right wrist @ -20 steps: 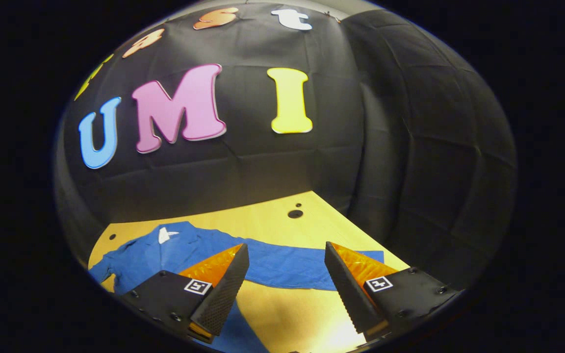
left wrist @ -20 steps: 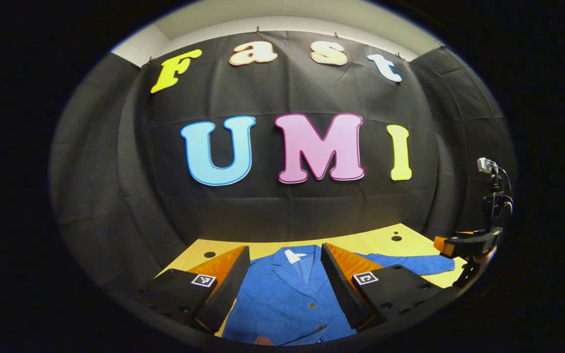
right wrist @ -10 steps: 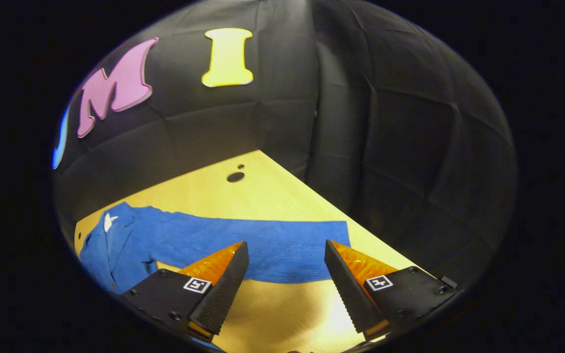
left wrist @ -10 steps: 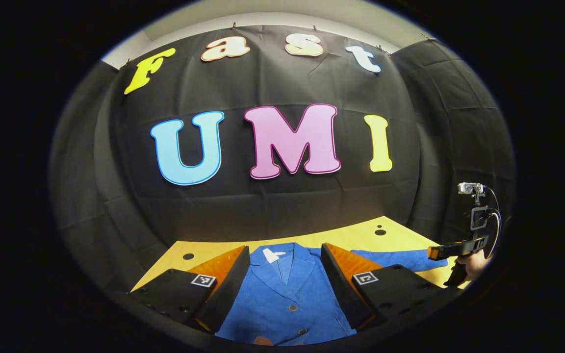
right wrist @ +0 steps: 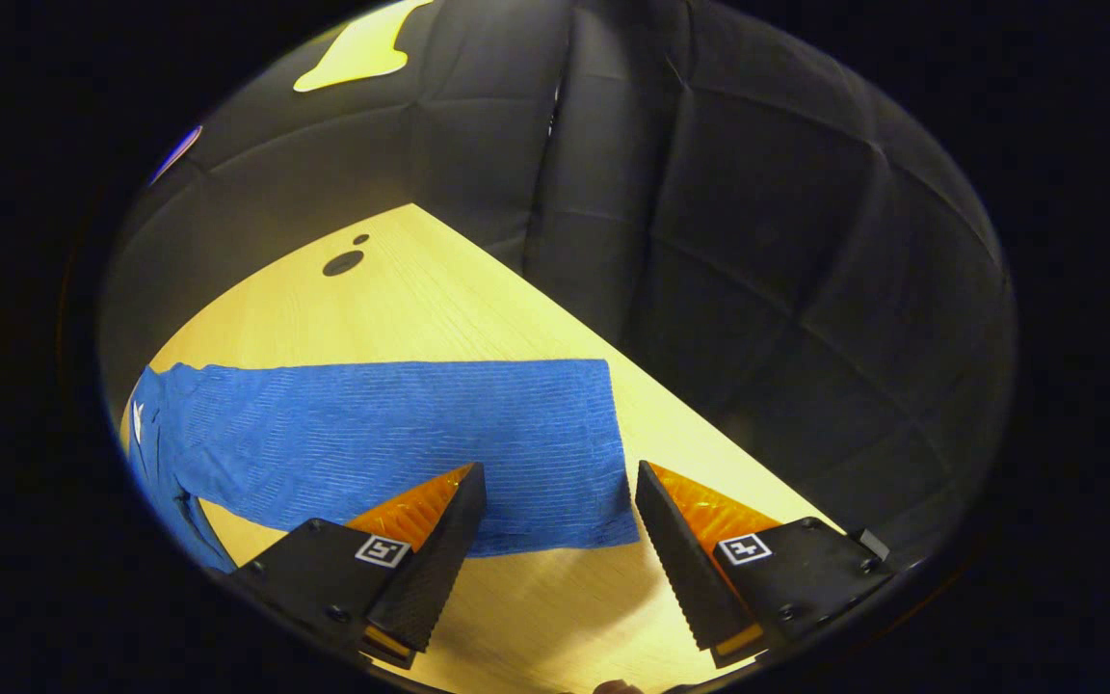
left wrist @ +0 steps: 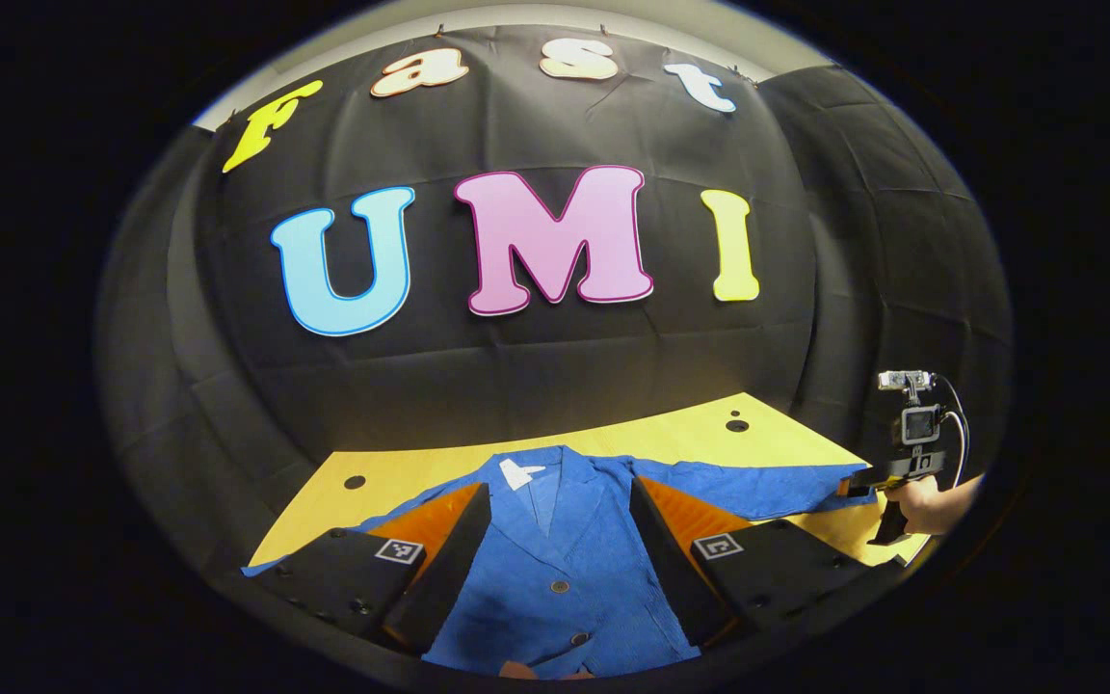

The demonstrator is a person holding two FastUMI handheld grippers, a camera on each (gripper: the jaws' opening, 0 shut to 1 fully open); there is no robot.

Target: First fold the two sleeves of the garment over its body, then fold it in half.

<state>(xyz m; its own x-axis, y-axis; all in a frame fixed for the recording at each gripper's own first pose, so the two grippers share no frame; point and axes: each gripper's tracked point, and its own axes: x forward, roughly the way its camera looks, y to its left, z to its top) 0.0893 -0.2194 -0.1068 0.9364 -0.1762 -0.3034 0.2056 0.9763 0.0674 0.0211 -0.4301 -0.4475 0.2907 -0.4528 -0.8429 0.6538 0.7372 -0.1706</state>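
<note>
The blue ribbed button-front jacket [left wrist: 555,569] lay flat, face up, on the yellow wooden table [right wrist: 439,289], collar toward the booth wall, both sleeves spread out to the sides and not yet folded. The right gripper [right wrist: 560,520] hung spread wide and empty just above the cuff end of the right sleeve [right wrist: 401,434], its two fingers straddling the cuff's near corner, not yet touching cloth as far as could be told. The left gripper [left wrist: 555,549] was likewise released, holding nothing, over the jacket's chest with the buttons between its fingers. Risks, as a judgement: the cuff sat close to the table's right edge, so a shallow pinch could catch only one layer or miss the fabric and slip off. A low drag across the body could bunch the sleeve or pull the whole jacket askew, since nothing pinned it down.
</note>
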